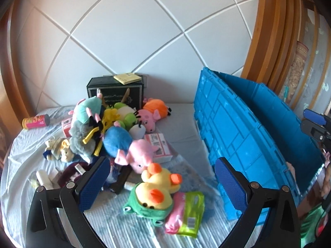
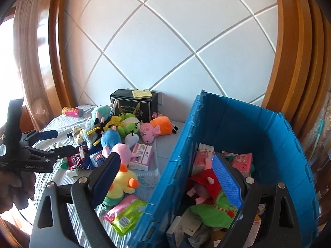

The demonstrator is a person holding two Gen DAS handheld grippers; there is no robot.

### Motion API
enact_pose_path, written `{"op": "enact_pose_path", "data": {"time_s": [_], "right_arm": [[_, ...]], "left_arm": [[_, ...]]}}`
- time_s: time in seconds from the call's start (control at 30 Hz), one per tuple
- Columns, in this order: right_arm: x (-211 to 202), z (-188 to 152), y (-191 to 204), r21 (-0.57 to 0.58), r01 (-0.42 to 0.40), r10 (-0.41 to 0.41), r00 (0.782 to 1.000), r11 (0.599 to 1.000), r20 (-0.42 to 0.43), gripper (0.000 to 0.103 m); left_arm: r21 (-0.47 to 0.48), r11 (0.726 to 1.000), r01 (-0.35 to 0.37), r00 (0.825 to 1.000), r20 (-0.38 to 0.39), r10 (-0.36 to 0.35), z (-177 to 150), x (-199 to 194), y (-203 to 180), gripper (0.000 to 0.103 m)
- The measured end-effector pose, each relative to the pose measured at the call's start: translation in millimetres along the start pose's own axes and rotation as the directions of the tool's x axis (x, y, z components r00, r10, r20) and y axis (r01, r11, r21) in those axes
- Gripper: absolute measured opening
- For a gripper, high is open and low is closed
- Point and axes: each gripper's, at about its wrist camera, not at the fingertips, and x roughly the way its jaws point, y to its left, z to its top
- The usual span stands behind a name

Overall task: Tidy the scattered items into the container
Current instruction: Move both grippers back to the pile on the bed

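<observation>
Both tools empty here: our left tool (image 1: 161,177) has its blue-padded jaws wide apart with nothing between them, aimed down at the pile on the bed with the pale blue striped sheet (image 1: 24,155); our right tool (image 2: 165,177) is also spread wide, straddling the near wall of the big blue ribbed plastic crate (image 2: 258,128), one finger outside, one over the inside, clamped on nothing. The crate sits on the bed to the right of the pile and already holds a red-and-green plush doll (image 2: 206,194) plus some pink packets and boxes. Still scattered: the yellow duck plush with orange beak in a green frog hood (image 1: 157,190), nearest the left tool, the pink-and-green tissue pack (image 1: 186,212) touching it, the pink pig plush in blue (image 1: 132,153) just behind, a pink-and-white carton (image 1: 159,146), an orange-dressed pig plush (image 1: 153,113), and a pink snack tube (image 1: 35,122) well apart at the far left. The step, as we judge it, is the next pick, and the duck is the obvious target. To do it well we should bring the left tool down over the duck's fat body, not the hood edge or beak, squeeze deep since plush compresses, and avoid catching the tissue pack. Lift clear of the crate wall before crossing. The right tool should back out of the crate mouth so the two don't collide.
</observation>
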Motion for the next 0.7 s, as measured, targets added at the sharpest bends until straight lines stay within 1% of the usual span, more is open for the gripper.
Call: {"op": "enact_pose_path", "data": {"time_s": [0.17, 0.33, 0.47, 0.6, 0.7], "right_arm": [[12.3, 2.8, 47.1, -0.023, -0.025, 0.025, 0.999, 0.999, -0.030, 0.091], [27.8, 3.7, 98.7, -0.051, -0.050, 0.047, 0.997, 0.997, -0.066, 0.091], [37.1, 4.2, 138.5, -0.077, -0.071, 0.064, 0.994, 0.995, -0.084, 0.091], [51.4, 4.2, 173.3, -0.100, -0.085, 0.075, 0.992, 0.991, -0.105, 0.091], [63.8, 0.2, 195.3, -0.114, -0.082, 0.068, 0.991, 0.990, -0.116, 0.091]], "left_arm": [[-0.044, 0.998, -0.045, 0.999, -0.014, 0.045, -15.6, -7.3, 57.5, 0.102], [-0.097, 0.988, -0.121, 0.993, -0.028, 0.119, -34.5, -14.9, 120.2, 0.102], [-0.150, 0.976, -0.158, 0.987, -0.049, 0.152, -50.9, -19.3, 169.4, 0.102], [-0.184, 0.965, -0.189, 0.982, -0.059, 0.181, -61.9, -24.3, 213.9, 0.102], [-0.199, 0.958, -0.206, 0.978, -0.069, 0.196, -69.0, -26.0, 243.1, 0.102]]}}
